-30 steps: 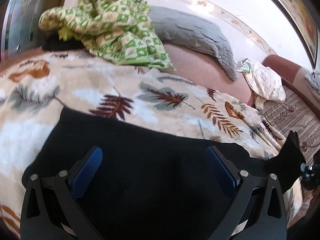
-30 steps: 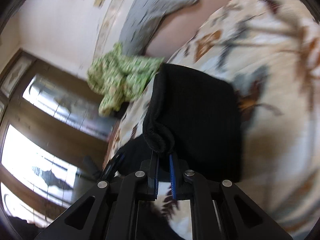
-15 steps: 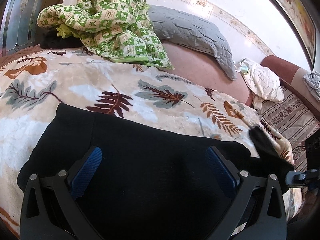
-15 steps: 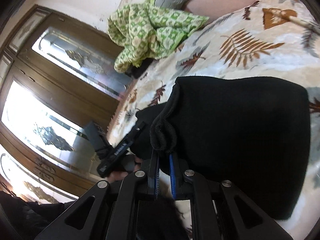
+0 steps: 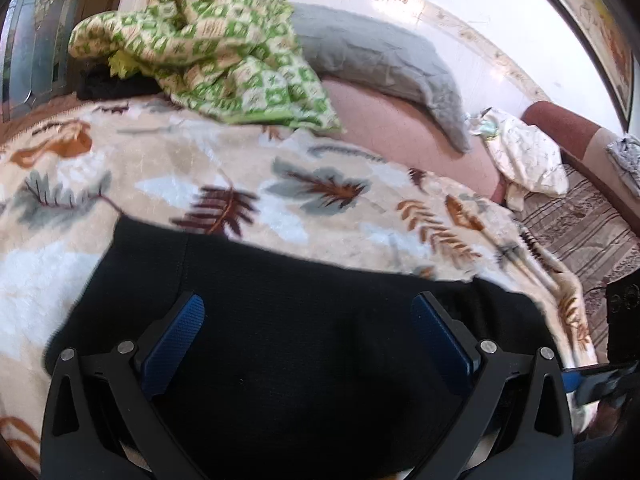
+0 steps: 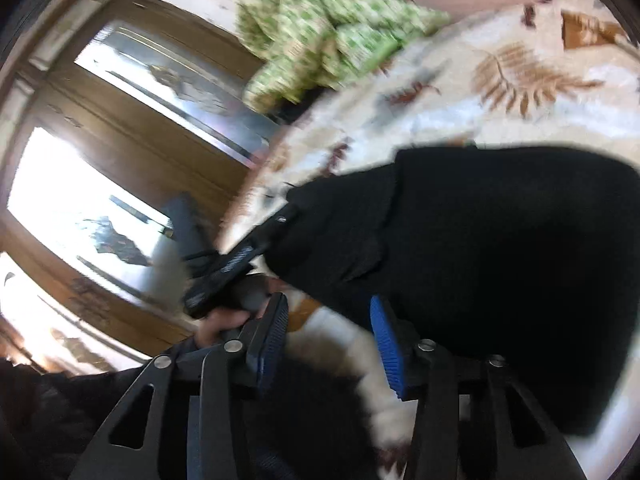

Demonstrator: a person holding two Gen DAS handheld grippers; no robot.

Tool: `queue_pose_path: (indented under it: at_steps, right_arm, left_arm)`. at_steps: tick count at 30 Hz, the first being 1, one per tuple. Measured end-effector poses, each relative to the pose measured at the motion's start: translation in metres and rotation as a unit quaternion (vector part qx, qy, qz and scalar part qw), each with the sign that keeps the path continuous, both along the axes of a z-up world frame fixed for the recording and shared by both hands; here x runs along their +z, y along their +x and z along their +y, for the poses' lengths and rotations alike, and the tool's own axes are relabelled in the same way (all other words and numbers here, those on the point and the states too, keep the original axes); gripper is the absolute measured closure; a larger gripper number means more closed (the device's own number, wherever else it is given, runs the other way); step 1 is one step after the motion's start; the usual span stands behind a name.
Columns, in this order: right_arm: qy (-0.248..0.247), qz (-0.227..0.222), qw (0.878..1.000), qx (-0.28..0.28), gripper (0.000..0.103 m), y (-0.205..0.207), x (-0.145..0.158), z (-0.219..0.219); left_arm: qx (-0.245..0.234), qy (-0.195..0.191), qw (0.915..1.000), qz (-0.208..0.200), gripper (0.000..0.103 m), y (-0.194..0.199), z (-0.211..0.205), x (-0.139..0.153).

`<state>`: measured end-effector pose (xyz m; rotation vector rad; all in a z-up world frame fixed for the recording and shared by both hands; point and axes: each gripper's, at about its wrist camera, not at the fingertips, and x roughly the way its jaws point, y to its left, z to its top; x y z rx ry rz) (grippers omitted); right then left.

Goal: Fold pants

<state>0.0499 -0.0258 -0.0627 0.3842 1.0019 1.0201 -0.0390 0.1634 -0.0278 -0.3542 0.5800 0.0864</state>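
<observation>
The black knit pants [image 5: 304,320] were laid folded; both grippers' jaws were spread, empty. Edges should be squared, creases smoothed.

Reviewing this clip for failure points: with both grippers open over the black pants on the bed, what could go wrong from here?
1. The black pants lie on a plush leaf-print blanket; a regrasp may pinch blanket too.
2. The right gripper looks open near a loose folded edge, which might spring back.
3. The left gripper is wide open, pinning nothing.
</observation>
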Motion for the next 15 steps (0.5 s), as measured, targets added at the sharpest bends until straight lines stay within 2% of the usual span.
queue_pose_path:
  at_steps: [1, 2, 3, 5, 6, 7, 8, 9, 10, 12, 14, 15]
  right_arm:
    - [0.001, -0.024, 1.0, -0.008, 0.057, -0.007, 0.011, -0.012]
    - [-0.007, -0.054, 0.998, -0.025, 0.053, -0.016, 0.022, -0.025]
    - [-0.04, -0.095, 0.993, -0.059, 0.047, -0.025, 0.032, -0.04]
    - [-0.122, -0.171, 0.97, -0.119, 0.045, -0.039, 0.041, -0.06]
    - [-0.174, -0.197, 0.954, -0.144, 0.046, -0.043, 0.041, -0.067]
    - [-0.206, -0.206, 0.943, -0.16, 0.048, -0.043, 0.038, -0.071]
    - [-0.225, -0.202, 0.938, -0.17, 0.055, -0.041, 0.034, -0.076]
    - [-0.231, -0.19, 0.938, -0.173, 0.065, -0.038, 0.029, -0.079]
    - [-0.232, -0.181, 0.94, -0.174, 0.07, -0.035, 0.026, -0.08]
    - [-0.23, -0.182, 0.94, -0.175, 0.079, -0.031, 0.025, -0.077]
    - [-0.227, -0.186, 0.939, -0.18, 0.083, -0.026, 0.026, -0.076]
    - [-0.226, -0.188, 0.938, -0.184, 0.086, -0.021, 0.026, -0.074]
  left_arm:
    - [-0.005, -0.002, 0.9999, -0.013, 0.0, -0.005, -0.004, 0.009]
    - [-0.021, -0.008, 0.9993, -0.03, 0.0, -0.009, -0.01, 0.02]
    - [-0.055, -0.012, 0.9973, -0.046, 0.0, -0.01, -0.02, 0.031]
    - [-0.128, 0.0, 0.99, -0.059, 0.0, -0.006, -0.043, 0.047]
    - [-0.183, 0.006, 0.9809, -0.064, 0.0, -0.001, -0.061, 0.053]
    - [-0.235, 0.01, 0.9698, -0.066, 0.0, 0.004, -0.077, 0.057]
    - [-0.282, 0.013, 0.9573, -0.065, 0.0, 0.01, -0.094, 0.058]
    - [-0.315, 0.015, 0.9471, -0.061, 0.0, 0.016, -0.107, 0.058]
    - [-0.344, 0.023, 0.937, -0.054, 0.002, 0.023, -0.12, 0.054]
    - [-0.355, 0.045, 0.9335, -0.026, 0.023, 0.042, -0.135, 0.041]
    - [-0.357, 0.051, 0.9325, 0.027, 0.077, 0.064, -0.141, 0.022]
    - [-0.351, 0.061, 0.9332, 0.05, 0.085, 0.072, -0.143, 0.011]
